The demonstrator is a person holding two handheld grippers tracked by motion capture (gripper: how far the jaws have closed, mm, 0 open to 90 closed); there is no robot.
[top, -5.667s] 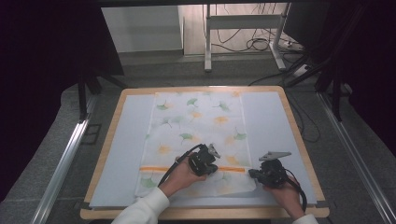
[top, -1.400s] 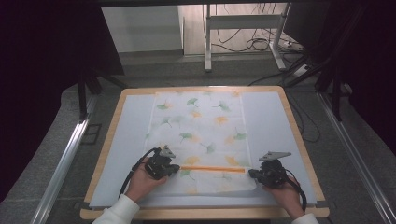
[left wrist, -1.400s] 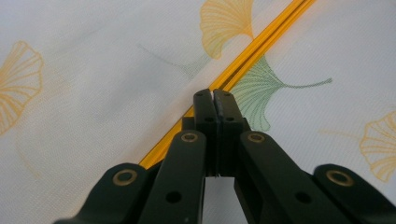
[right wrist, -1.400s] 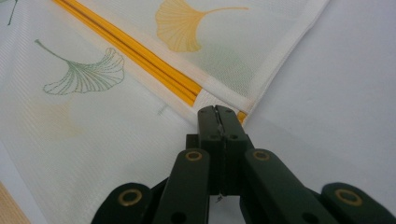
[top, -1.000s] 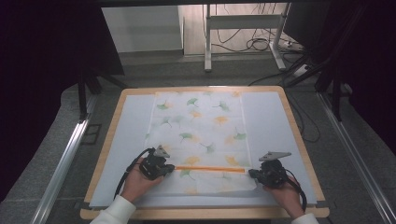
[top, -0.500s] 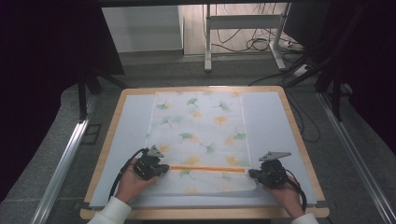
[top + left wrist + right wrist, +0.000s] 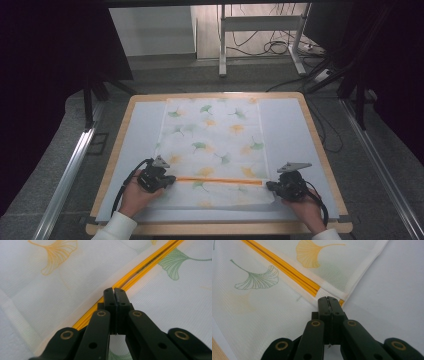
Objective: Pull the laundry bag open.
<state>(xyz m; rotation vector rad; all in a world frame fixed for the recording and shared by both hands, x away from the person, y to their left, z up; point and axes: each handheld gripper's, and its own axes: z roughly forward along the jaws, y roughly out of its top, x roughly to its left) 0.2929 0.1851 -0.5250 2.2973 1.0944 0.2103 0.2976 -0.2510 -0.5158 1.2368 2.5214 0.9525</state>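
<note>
Grippers at the near end of a ginkgo-print mesh bag (image 7: 212,150): the left gripper (image 7: 167,181), jaws pressed together, now sits at the left end of the orange zipper (image 7: 220,180), having travelled leftward along that zipper from near the bag's middle over the past few seconds. In the left gripper view its shut tips lie right on the zipper's track (image 7: 147,261); whether they pinch the slider cannot be made out, since the tips hide that spot. The right gripper (image 7: 272,187), also clamped shut, has kept its station at the zipper's right end throughout, apparently pinning the bag's corner (image 7: 348,293) where the white edge binding meets the zipper.

Read together, the shift suggests a zipper being drawn across the bag's width while the far corner is anchored, and the run looks close to finished, with the left gripper at the end of the line.

Beyond the zipper, the bag lies flat and lengthwise on the pale blue mat (image 7: 290,130) of the wooden-rimmed table (image 7: 315,135), its green and yellow leaf print stretching to the far edge. Past the table, cables (image 7: 272,47) lie on the floor.

No brand, label or legible writing appears on the bag, the grippers or the table.
</note>
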